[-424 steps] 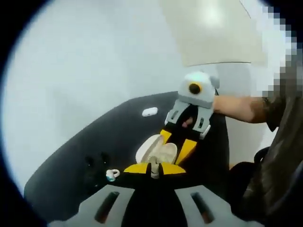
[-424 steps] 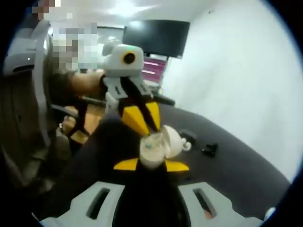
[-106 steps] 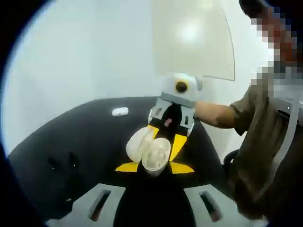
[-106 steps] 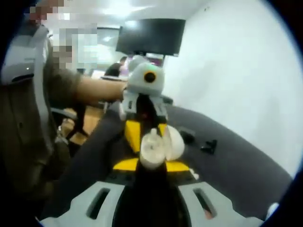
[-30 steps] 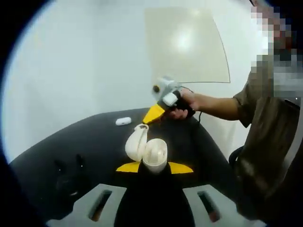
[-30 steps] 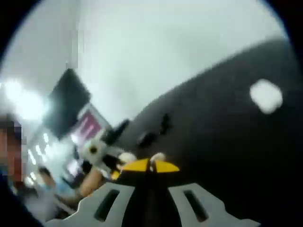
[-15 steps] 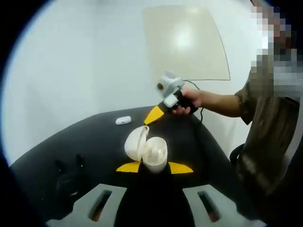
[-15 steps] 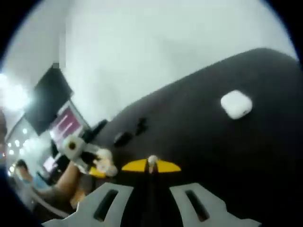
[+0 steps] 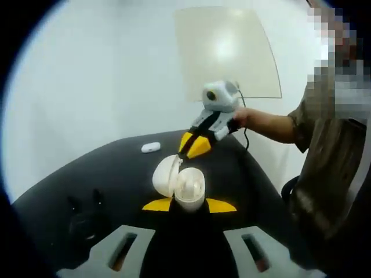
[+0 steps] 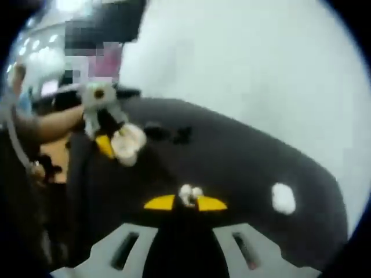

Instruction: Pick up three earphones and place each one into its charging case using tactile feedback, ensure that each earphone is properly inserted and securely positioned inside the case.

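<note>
- The left gripper was clamped on an open white charging case, held above the black table.
- The right gripper pinched a white earphone, its arm reaching in just beyond the case's lid.

Two charging cases, one earphone

Open charging case in left gripper — right gripper just behind.

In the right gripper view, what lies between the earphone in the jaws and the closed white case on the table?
Only bare dark table lies between the earphone and the closed white case, seen in the right gripper view.
</note>
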Available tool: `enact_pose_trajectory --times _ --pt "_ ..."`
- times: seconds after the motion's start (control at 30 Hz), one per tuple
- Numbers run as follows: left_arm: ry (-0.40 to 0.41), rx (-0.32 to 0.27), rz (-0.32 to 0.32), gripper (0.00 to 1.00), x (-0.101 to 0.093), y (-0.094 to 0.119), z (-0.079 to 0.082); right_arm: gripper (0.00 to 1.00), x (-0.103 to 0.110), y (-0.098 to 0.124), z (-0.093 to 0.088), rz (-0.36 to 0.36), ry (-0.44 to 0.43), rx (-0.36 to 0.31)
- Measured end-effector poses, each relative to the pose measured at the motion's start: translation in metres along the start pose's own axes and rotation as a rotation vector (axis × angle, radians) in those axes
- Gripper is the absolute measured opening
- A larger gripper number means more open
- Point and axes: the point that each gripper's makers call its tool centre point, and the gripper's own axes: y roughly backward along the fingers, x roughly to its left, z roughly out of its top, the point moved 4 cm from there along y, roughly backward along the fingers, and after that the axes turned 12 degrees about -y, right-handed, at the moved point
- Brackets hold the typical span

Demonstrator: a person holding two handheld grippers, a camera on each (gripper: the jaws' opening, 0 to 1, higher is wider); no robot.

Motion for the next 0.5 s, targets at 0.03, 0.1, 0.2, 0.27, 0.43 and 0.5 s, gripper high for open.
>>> enact_pose_trajectory --times 0.03,0.1,0.2,0.27,0.43,0.5 --pt "0.0 0.0 0.0 0.17 0.0 0.0 0.0 0.14 -0.002 -0.002 0.0 -0.014 0.024 0.001" --pt "0.0 0.0 0.0 0.17 0.0 0.0 0.0 0.14 -0.005 -0.004 -0.001 -0.033 0.056 0.002" --pt "-0.001 0.0 0.0 0.17 0.0 0.0 0.0 0.13 -0.012 -0.007 -0.006 -0.052 0.078 0.009" --pt "-0.002 0.0 0.0 0.17 0.0 0.0 0.0 0.12 -0.013 -0.009 -0.006 -0.039 0.08 -0.017" --pt "-0.005 -0.001 0.0 0.17 0.0 0.0 0.0 0.06 -0.016 -0.008 0.0 -0.038 0.025 -0.099" --pt "-0.006 -0.001 0.0 0.17 0.0 0.0 0.0 0.06 -0.016 -0.003 0.004 -0.04 0.02 -0.103"
